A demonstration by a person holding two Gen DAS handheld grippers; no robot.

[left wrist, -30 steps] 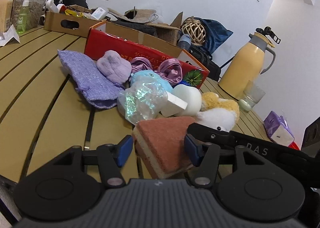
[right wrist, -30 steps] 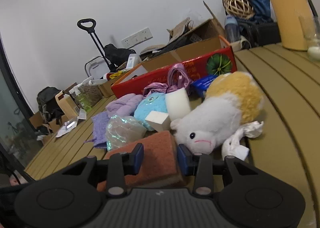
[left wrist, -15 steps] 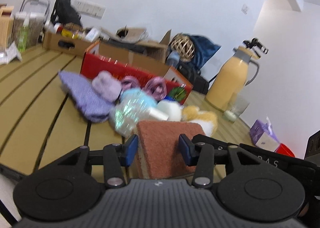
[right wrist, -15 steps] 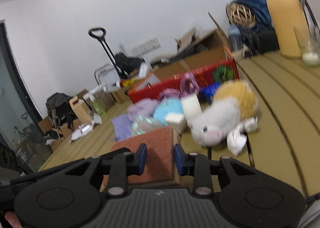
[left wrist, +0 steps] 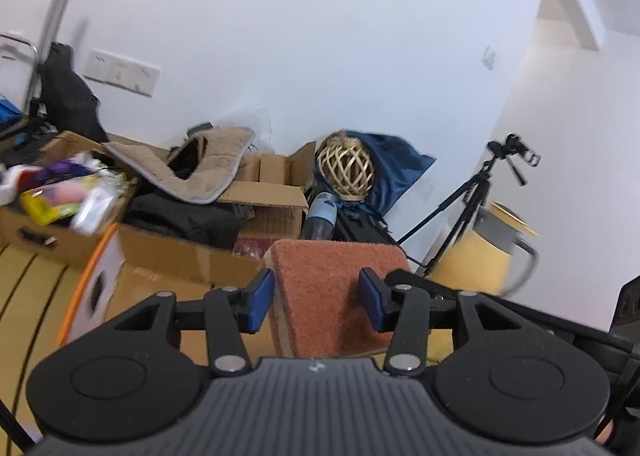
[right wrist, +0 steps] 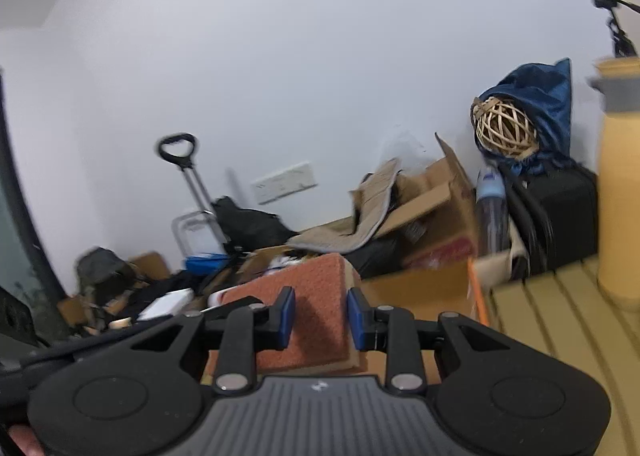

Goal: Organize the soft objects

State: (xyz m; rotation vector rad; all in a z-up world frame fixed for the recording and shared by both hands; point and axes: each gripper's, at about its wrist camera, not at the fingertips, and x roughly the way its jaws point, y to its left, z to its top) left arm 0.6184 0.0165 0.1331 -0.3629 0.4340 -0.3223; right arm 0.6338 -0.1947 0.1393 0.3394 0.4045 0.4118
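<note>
We hold the right gripper (right wrist: pixel 320 314) closed on a rust-brown scouring sponge (right wrist: pixel 316 296), both blue pads pressing its sides. The sponge has a tan foam layer beneath. We see the slatted wooden table (right wrist: pixel 560 320) at right, bearing a yellow thermos (right wrist: pixel 618 191). Behind stand open cardboard boxes (right wrist: pixel 432 199), a woven rattan ball (right wrist: pixel 504 127) against blue fabric (right wrist: pixel 548 95), and a folding hand trolley (right wrist: pixel 188 191).

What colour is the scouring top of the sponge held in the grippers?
Rusty orange-brown, over a pale yellow layer; the sponge shows best in the left wrist view.
</note>
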